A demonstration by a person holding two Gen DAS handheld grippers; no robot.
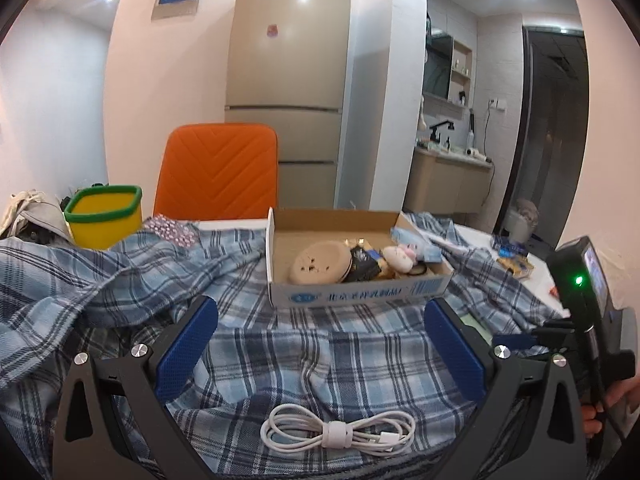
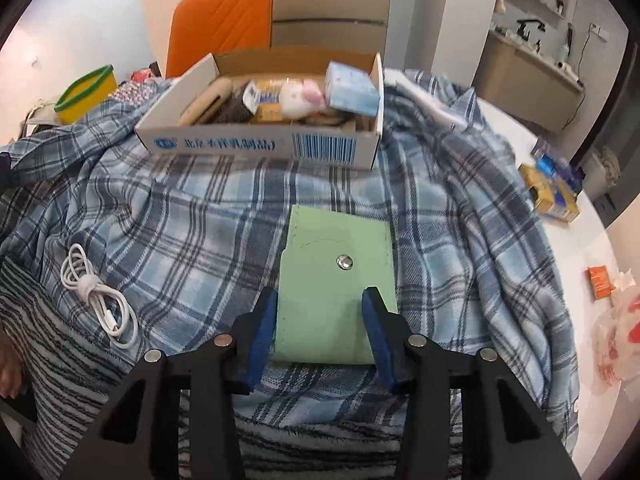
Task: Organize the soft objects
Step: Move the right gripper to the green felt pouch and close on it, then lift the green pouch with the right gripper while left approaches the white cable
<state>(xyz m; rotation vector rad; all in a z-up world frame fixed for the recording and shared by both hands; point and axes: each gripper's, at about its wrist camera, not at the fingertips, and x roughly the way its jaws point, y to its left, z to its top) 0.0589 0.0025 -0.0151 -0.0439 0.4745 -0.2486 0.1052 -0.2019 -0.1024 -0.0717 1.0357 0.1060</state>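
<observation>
A pale green snap pouch point(image 2: 336, 280) lies flat on the blue plaid blanket point(image 2: 180, 216). My right gripper point(image 2: 320, 294) is shut on its near end, with a blue pad against each side edge. Beyond it stands an open cardboard box point(image 2: 240, 144) holding a white and pink plush toy point(image 2: 298, 98), a blue tissue pack point(image 2: 352, 92) and a round beige pad point(image 1: 320, 266). My left gripper point(image 1: 320, 308) hangs open and wide over the blanket, in front of the box point(image 1: 360, 292), with nothing between its fingers. A coiled white cable point(image 1: 336, 432) lies on the blanket below it.
A yellow bin with a green rim point(image 1: 106, 220) and an orange chair point(image 1: 218, 168) stand behind the blanket at the left. On the bare white table at the right lie snack packets point(image 2: 554, 196) and a plastic bag point(image 2: 616, 340). A tall fridge point(image 1: 288, 80) stands behind.
</observation>
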